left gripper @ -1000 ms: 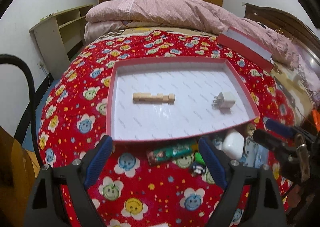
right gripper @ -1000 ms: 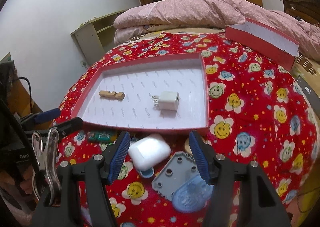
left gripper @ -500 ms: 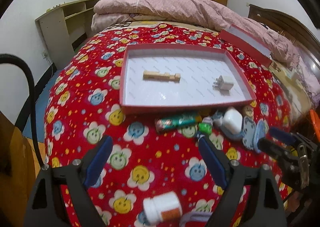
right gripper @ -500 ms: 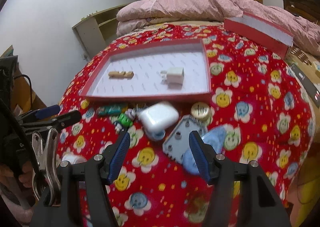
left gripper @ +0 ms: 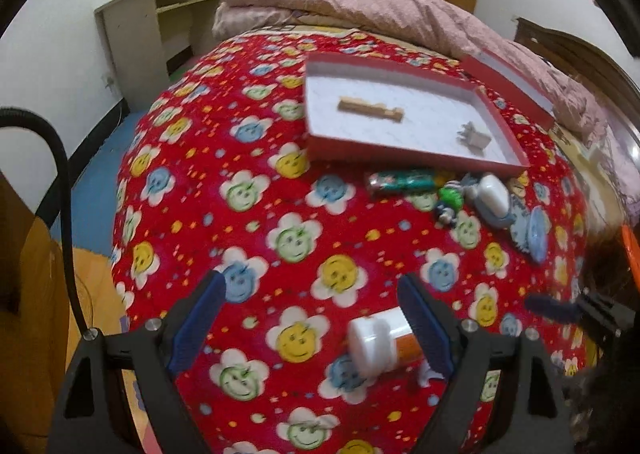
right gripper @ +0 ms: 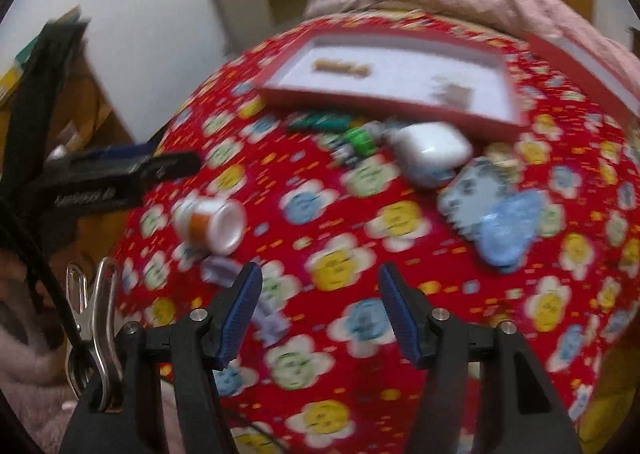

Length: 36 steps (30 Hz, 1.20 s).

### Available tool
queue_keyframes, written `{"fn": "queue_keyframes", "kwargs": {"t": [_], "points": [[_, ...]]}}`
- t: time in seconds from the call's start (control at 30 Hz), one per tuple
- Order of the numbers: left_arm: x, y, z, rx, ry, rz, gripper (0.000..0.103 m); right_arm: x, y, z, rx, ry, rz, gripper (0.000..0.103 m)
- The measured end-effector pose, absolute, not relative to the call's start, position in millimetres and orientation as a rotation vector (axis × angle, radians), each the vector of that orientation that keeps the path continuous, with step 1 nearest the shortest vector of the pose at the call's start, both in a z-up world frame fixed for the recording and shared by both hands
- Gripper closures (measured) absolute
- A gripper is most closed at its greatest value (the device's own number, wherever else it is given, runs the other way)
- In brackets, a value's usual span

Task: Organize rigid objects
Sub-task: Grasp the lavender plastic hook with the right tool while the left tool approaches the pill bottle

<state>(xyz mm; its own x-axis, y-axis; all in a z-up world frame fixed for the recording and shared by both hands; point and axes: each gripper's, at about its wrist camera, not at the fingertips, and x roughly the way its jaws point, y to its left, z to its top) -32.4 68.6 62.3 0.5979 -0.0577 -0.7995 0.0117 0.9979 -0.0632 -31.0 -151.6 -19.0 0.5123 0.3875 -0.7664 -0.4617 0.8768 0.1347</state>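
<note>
Both tools gape empty over the bed: the left tool (left gripper: 310, 322) wide, a white-capped pill bottle (left gripper: 380, 346) lying beside its right finger; the right tool (right gripper: 320, 312) narrower. The red tray (left gripper: 412, 156) holds a wooden block (left gripper: 370, 108) and charger (left gripper: 474, 139).

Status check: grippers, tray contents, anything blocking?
Left gripper and right gripper open, empty. Red tray holds wooden block and charger. Pill bottle lies by left fingers.

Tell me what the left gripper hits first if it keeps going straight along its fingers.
Most likely the bare red flowered blanket. The left gripper is open and empty; the white-capped pill bottle lies just inside its right finger, so it might graze that. Depth is uncertain.
</note>
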Motion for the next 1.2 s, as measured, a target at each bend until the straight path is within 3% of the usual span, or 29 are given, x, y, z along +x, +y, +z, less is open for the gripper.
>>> {"fn": "queue_keyframes", "kwargs": {"t": [0.37,0.47,0.6,1.2], "points": [[-40.1,88.3,49.1,-0.1,0.944,-0.022,0.012,-43.2,-106.2,-43.9,-0.24,0.951,0.613,0.055],[-40.8,92.4,48.8,-0.125,0.951,-0.02,0.012,-41.8,-98.0,-49.8,-0.26,0.966,0.606,0.065],[-44.0,90.4,46.2,-0.128,0.965,-0.032,0.012,-42.7,-96.6,-51.8,-0.278,0.964,0.594,0.087],[-68.5,37.5,45.2,-0.069,0.969,-0.222,0.012,-35.6,-180.6,-36.5,-0.155,0.919,0.353,0.087]]}}
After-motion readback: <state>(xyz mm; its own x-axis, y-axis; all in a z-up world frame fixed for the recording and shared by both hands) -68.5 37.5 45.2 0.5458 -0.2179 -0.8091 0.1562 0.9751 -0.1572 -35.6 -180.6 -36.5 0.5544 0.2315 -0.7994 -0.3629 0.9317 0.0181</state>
